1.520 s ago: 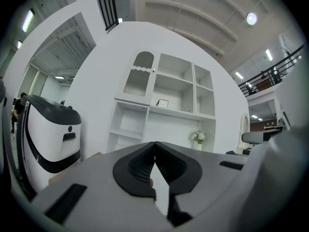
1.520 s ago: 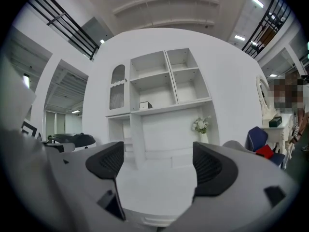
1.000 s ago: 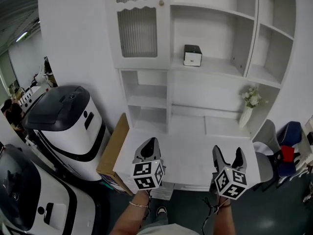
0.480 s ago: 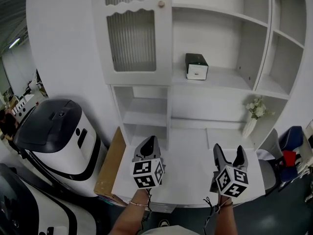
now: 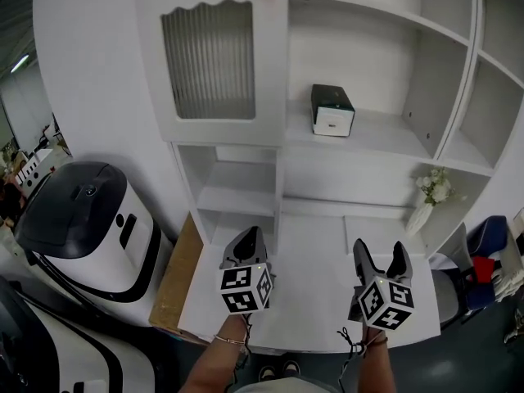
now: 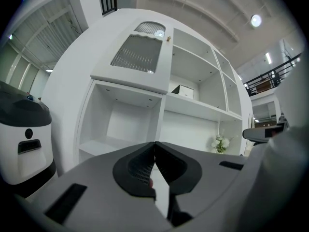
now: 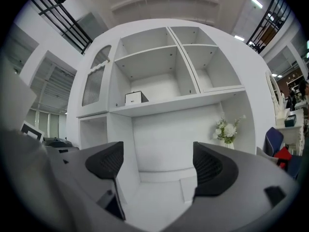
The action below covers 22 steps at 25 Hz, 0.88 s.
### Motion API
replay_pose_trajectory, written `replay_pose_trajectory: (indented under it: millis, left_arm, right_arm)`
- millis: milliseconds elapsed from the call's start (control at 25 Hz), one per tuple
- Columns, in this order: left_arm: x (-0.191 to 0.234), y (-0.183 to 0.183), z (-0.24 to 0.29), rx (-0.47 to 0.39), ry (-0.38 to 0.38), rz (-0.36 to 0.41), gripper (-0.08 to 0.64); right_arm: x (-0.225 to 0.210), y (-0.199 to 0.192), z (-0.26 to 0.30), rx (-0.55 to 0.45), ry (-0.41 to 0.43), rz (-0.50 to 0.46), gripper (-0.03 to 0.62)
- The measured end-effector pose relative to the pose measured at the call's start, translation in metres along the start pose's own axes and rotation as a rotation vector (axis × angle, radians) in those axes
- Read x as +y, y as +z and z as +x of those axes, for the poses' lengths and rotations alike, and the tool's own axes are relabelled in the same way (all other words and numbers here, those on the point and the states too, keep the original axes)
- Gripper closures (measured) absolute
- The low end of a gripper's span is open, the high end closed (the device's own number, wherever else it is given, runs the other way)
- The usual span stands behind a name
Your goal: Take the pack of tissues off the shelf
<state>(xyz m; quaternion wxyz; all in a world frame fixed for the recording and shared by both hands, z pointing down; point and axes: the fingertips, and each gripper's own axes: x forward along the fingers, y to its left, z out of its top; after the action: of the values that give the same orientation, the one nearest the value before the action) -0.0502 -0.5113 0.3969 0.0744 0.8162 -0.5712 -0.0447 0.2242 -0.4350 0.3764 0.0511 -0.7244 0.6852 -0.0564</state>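
The pack of tissues (image 5: 332, 110), a white box with a dark top, stands on the open middle shelf (image 5: 385, 133) of a white shelf unit. It sits just right of the cabinet door (image 5: 214, 56) with ribbed glass, well above and beyond both grippers. The left gripper (image 5: 249, 240) is held level over the white desk (image 5: 311, 301), its jaws pressed together at the tips with nothing between them. The right gripper (image 5: 381, 256), beside it and also level, has its jaws spread wide and empty, so the desk and the unit's back wall show through the gap. Neither gripper touches the pack. A vase of white flowers (image 5: 426, 196) stands in the right corner under that shelf. A white machine with a black lid (image 5: 86, 219) stands on the floor left of the unit.
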Motion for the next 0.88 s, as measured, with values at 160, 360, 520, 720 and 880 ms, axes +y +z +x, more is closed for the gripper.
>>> replay_pose_trajectory:
  millis: [160,360,520,720,880]
  left_arm:
    - [0.001,0.001,0.006,-0.004,0.024,0.003,0.543]
    - [0.002,0.007,0.016,-0.015,0.040,0.011,0.543]
    - [0.002,0.014,0.023,-0.026,0.044,0.029,0.543]
    - [0.003,0.032,0.033,-0.049,0.056,0.057,0.543]
    - [0.005,0.052,0.040,-0.061,0.058,0.054,0.543]
  right_arm:
    - [0.000,0.000,0.013,0.007,0.024,0.005,0.150]
    - [0.002,0.010,0.026,-0.006,0.052,0.023,0.147]
    - [0.010,0.022,0.036,-0.021,0.087,0.040,0.146]
    - [0.017,0.048,0.049,-0.059,0.118,0.070,0.144]
    - [0.025,0.073,0.059,-0.103,0.143,0.094,0.144]
